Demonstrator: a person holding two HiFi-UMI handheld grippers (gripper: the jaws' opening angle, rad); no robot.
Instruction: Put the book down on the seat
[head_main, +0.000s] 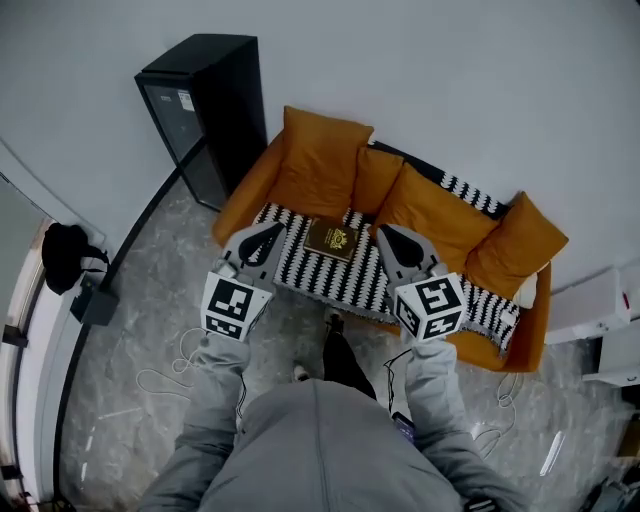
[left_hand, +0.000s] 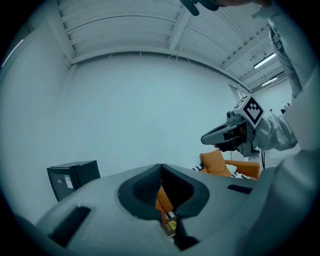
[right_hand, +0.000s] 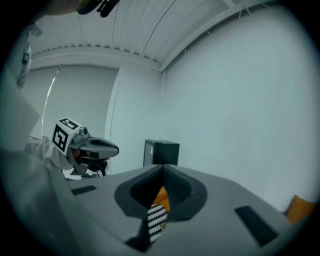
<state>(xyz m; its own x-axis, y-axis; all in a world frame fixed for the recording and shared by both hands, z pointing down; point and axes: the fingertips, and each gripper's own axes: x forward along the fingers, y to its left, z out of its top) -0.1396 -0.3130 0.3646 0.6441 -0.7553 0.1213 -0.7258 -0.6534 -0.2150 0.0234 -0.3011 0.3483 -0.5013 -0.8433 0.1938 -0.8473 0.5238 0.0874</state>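
fingers (left_hand: 105, 200) of the left gripper (head_main: 270, 232) are pressed together tip to tip and hold nothing. its own view shows only a slit between them, with the sofa beyond. the right gripper (head_main: 388, 234) is the same: its fingers (right_hand: 210, 200) are closed on each other, with nothing between.

the book (head_main: 332, 239), dark with a gold emblem on the cover, lies flat on the seat of the orange sofa (head_main: 245, 195). it rests on the black-and-white patterned throw (head_main: 330, 280) that covers the seat, toward the back, just in front of the cushions. in the head view it sits between the two grippers, which hover on either side of it and touch neither it nor the throw. lying level with its weight on the throw, it looks settled, so the task reads as done and the closed, empty fingers fit that.

four orange cushions lean along the backrest: a large one (head_main: 322, 165) behind the book, a smaller one (head_main: 375, 180) beside it, and two more (head_main: 435, 215) (head_main: 520, 245) toward the far end. they crowd the back of the seat but do not overlap the book. nothing lies between the grippers and the book. the person's leg and shoe (head_main: 335, 350) stand just in front of the sofa edge.

a black cabinet (head_main: 205, 110) stands near the sofa's arm by the wall. loose cables (head_main: 165, 378) trail on the grey floor, a dark bundle (head_main: 65, 255) sits at the left edge, and white units (head_main: 600, 310) stand at the right, all well apart from the book.
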